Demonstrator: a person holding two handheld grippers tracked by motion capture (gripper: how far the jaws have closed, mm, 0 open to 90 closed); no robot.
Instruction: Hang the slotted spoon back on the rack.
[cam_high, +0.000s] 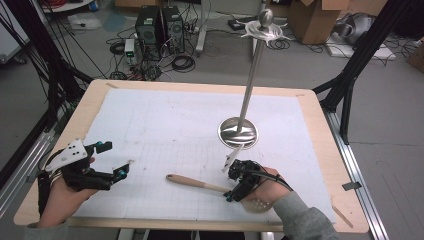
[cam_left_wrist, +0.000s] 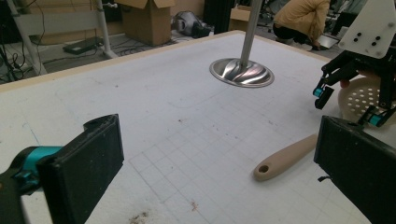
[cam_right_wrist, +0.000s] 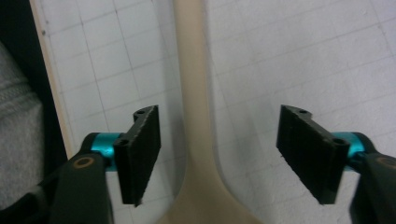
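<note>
A beige skimmer (cam_high: 200, 183) lies flat on the white gridded surface (cam_high: 165, 120), handle toward the left, perforated head (cam_left_wrist: 359, 95) under the right hand (cam_high: 272, 192). The right gripper (cam_right_wrist: 217, 154) points down over it, its 2 fingers (cam_right_wrist: 140, 149) apart on either side of the handle neck, not touching it. The left gripper (cam_high: 116, 159) hovers well to the left, fingers (cam_left_wrist: 88, 168) apart and empty. A steel stand (cam_high: 239, 131) with a tall pole sits just beyond the right gripper.

Even, soft room light over my table; glare streaks the steel base (cam_high: 238, 133); my near jaws blur at the frame's bottom.
</note>
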